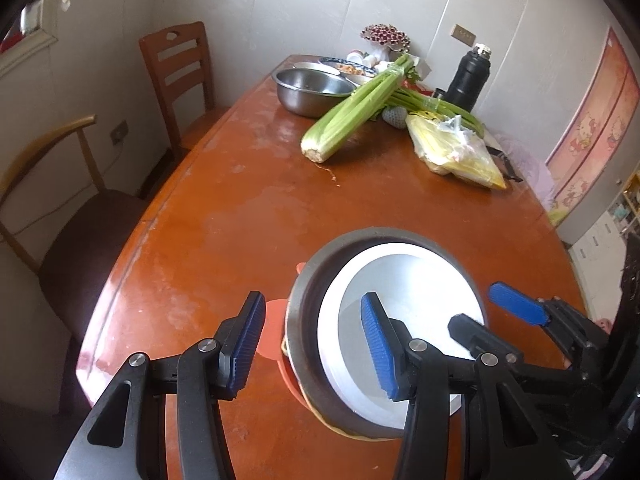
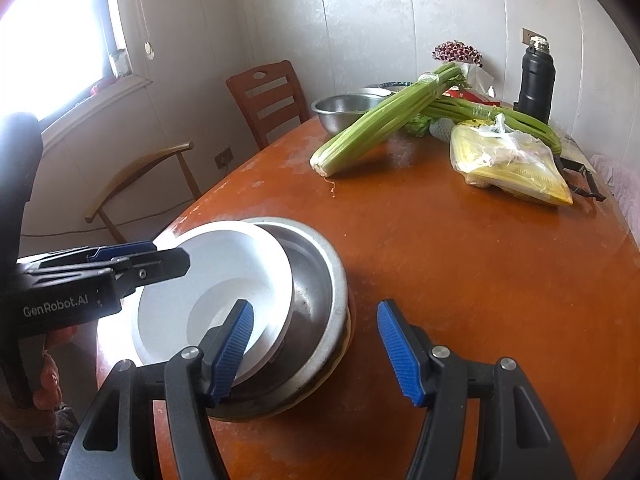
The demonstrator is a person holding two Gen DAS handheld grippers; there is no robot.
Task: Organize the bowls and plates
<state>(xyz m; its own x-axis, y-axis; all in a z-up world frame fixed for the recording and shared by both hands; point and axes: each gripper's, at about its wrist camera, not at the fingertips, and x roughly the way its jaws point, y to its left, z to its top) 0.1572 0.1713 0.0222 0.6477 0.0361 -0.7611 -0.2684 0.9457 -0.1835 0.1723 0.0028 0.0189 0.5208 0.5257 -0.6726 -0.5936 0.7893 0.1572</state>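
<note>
One white bowl [image 2: 212, 280], two steel bowls [image 2: 316, 280], nested

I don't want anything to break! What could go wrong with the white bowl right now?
The white bowl sits tilted inside the metal bowl, not flat, so it might slide or clatter. Both the left gripper and right gripper are open around the stack, so nothing holds it. The stack is near the table edge; a bump could push it off.
</note>
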